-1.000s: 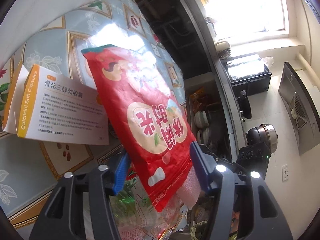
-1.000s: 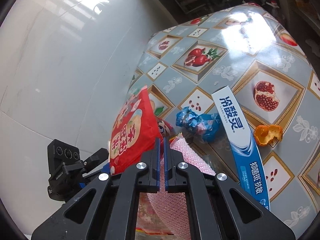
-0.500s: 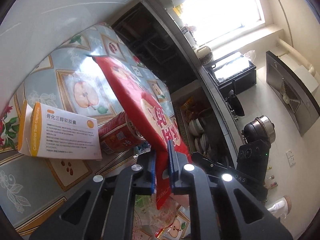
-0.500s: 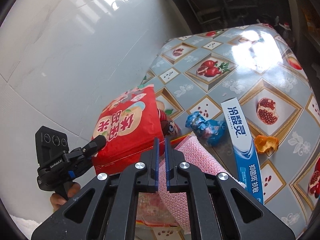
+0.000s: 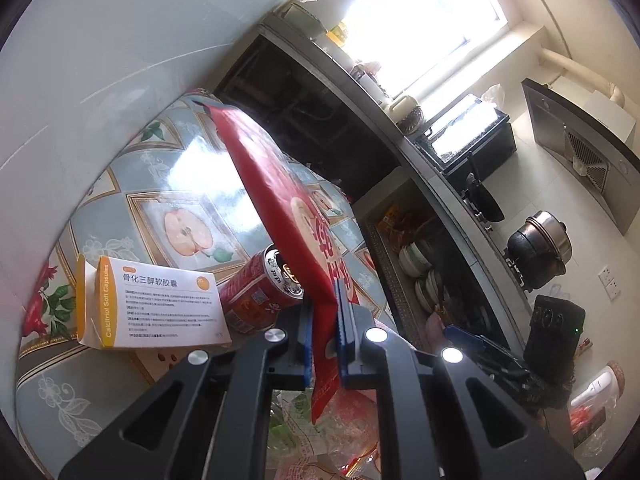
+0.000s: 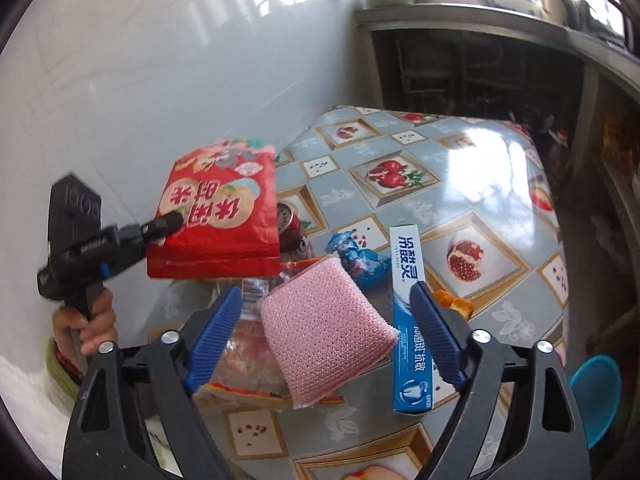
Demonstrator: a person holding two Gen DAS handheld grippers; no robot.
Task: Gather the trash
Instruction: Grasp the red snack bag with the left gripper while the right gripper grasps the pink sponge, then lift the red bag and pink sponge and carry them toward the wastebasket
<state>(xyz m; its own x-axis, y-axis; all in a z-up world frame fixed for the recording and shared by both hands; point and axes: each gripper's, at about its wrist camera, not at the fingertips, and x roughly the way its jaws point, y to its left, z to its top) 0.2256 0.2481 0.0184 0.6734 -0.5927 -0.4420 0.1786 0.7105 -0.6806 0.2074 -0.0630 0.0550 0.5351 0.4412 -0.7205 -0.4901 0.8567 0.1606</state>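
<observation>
My left gripper point(image 5: 323, 332) is clamping the glossy red snack bag point(image 5: 280, 216), lifting it clear above the fruit-patterned tablecloth point(image 6: 460, 184). My right gripper point(image 6: 326, 332) has just been opening, its jaws spread around the pink mesh sponge point(image 6: 324, 328) without pressing it.

White tiled wall point(image 6: 160, 60), bright window point(image 5: 420, 20), long dark counter point(image 5: 400, 140), fruit-patterned tablecloth point(image 6: 460, 184)

Red can point(image 5: 260, 300): top half hidden behind red snack bag point(image 5: 280, 200). Orange peel point(image 6: 452, 302) mostly behind right gripper's finger point(image 6: 436, 332). Clear plastic point(image 6: 244, 340) under pink sponge point(image 6: 324, 328) blurred, can't ID. Blue stool point(image 6: 596, 388) at 4 o'clock, part hidden. Shelf dishes point(image 5: 420, 264) too small.
</observation>
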